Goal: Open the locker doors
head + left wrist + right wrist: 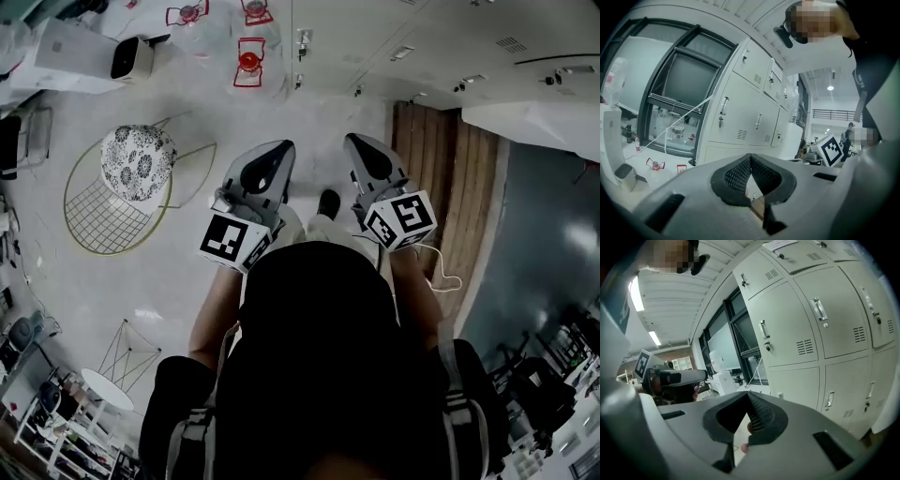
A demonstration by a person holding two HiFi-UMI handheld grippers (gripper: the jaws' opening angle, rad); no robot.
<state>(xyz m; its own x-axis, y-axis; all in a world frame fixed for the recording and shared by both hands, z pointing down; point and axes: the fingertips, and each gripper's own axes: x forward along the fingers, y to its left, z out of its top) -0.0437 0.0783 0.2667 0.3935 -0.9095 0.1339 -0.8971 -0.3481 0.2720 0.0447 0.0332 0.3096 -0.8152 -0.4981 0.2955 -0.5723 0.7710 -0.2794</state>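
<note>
Lockers point(801, 333): shut | left gripper point(750, 156), right gripper point(747, 393): closed, empty, short of lockers | advice: part jaws, square onto handle point(818, 309).

The head view looks steeply down over the person point(319, 356) onto the floor point(178, 300), with the lockers point(356, 47) at the top. Both gripper views look roughly level along their jaws at those lockers, which are nearer in the right gripper view.
</note>
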